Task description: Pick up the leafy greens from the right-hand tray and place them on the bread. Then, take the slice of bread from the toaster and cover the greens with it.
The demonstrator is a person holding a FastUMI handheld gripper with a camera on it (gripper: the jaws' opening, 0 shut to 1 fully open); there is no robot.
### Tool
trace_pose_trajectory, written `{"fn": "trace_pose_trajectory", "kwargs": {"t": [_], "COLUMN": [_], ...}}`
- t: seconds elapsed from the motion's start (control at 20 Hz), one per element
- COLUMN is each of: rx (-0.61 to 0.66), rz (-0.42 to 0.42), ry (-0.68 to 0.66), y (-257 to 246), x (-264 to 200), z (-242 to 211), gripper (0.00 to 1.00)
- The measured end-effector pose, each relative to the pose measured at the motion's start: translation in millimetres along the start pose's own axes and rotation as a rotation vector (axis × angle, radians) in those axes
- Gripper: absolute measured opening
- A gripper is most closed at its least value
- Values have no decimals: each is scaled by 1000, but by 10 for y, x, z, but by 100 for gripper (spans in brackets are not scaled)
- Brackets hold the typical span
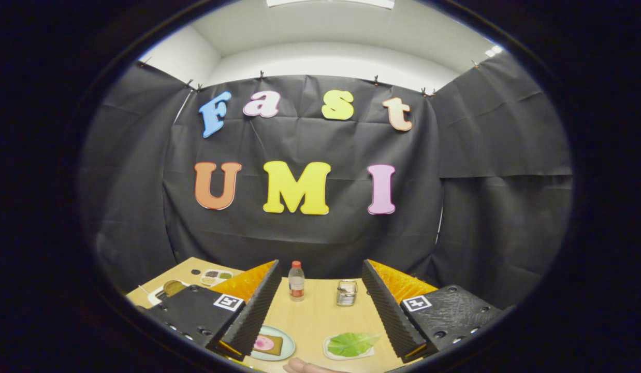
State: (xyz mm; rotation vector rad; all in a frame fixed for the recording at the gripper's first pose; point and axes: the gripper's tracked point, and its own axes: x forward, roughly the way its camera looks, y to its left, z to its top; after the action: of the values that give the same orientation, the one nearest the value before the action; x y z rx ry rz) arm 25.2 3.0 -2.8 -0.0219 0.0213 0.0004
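The gripper (318,331) is hanging above the wooden table (315,321) with its two fingers spread wide apart, gripping nothing. Between them, one round plate (287,350) is carrying one bread slice (267,344), and just right one white tray (331,353) is holding one leafy green (353,343). Beyond are standing one bottle (296,280) and one metal toaster (346,292).

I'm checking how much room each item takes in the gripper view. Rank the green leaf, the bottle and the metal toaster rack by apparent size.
Seen between the open tongs:
1. green leaf, widest, but it lies nearest the camera, so its lead is unsure.
2. bottle.
3. toaster rack.
The bottle and rack stand farther back, at similar depth.
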Motion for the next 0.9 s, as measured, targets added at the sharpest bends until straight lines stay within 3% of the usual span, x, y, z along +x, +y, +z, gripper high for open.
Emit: {"fn": "trace_pose_trajectory", "kwargs": {"t": [0.4,0.9], "rx": [-68,-73], "rz": [30,44], "ry": [52,381], "y": [-497,-1463], "x": [398,891], "z": [-438,-2309], "gripper": [95,96]}}
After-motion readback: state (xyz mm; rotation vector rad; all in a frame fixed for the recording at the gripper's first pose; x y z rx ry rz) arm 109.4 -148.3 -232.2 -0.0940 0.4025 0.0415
